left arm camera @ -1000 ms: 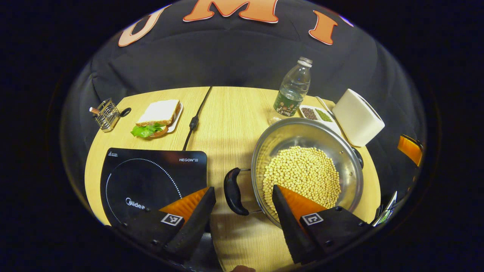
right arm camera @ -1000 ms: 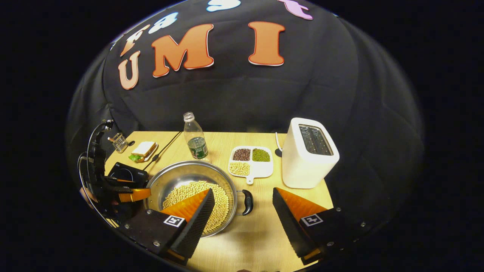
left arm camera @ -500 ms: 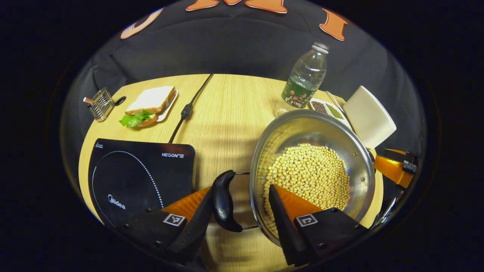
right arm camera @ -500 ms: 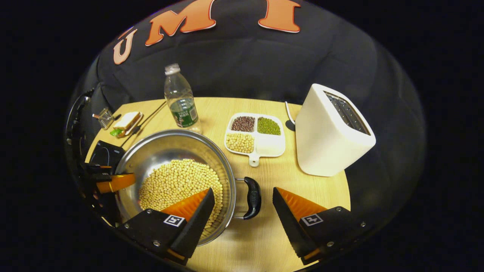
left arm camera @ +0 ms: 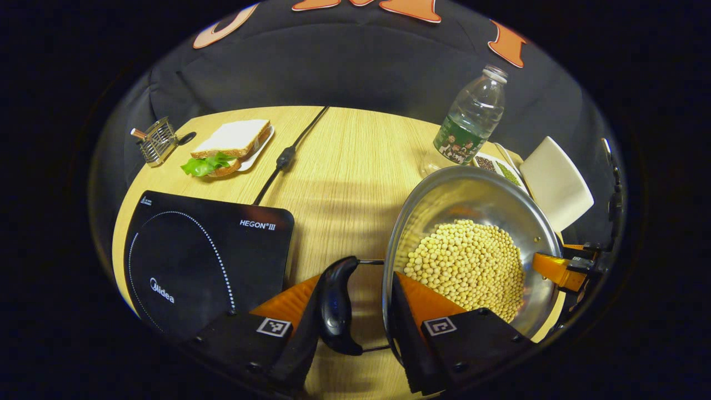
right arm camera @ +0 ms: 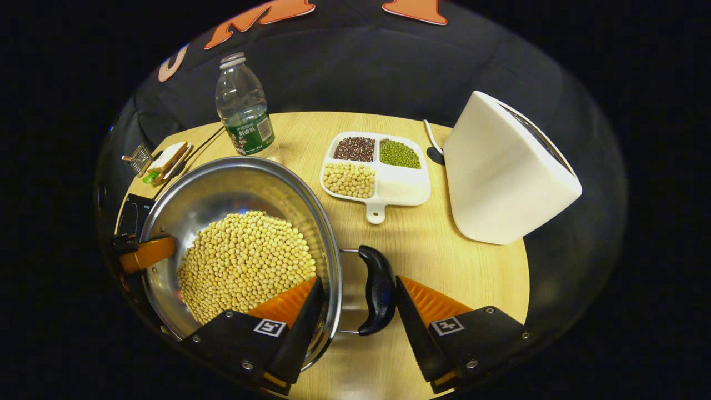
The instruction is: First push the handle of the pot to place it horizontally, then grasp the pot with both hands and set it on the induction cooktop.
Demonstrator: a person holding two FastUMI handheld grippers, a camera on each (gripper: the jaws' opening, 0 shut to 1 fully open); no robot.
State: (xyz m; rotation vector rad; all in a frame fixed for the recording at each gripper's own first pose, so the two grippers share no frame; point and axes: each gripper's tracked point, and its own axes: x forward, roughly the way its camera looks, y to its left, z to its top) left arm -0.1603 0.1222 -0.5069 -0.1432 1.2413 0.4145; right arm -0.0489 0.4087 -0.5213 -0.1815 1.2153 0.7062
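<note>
The steel pot [left arm camera: 472, 222], loaded with beans [right arm camera: 244, 261], sits on the table [left arm camera: 344, 166] just right of the induction cooktop [left arm camera: 205, 250]. It looks heavy, rigid and slick-walled, so the side handles are the hold. The left gripper [left arm camera: 355, 328] and right gripper [right arm camera: 358, 319] each straddle a handle, jaws apart and not yet pressing.

The induction cooktop [left arm camera: 205, 255] bears "Midea" near its front edge and "HEGON III" at its rear right corner. The water bottle's [right arm camera: 243, 108] label is too small to read.
</note>
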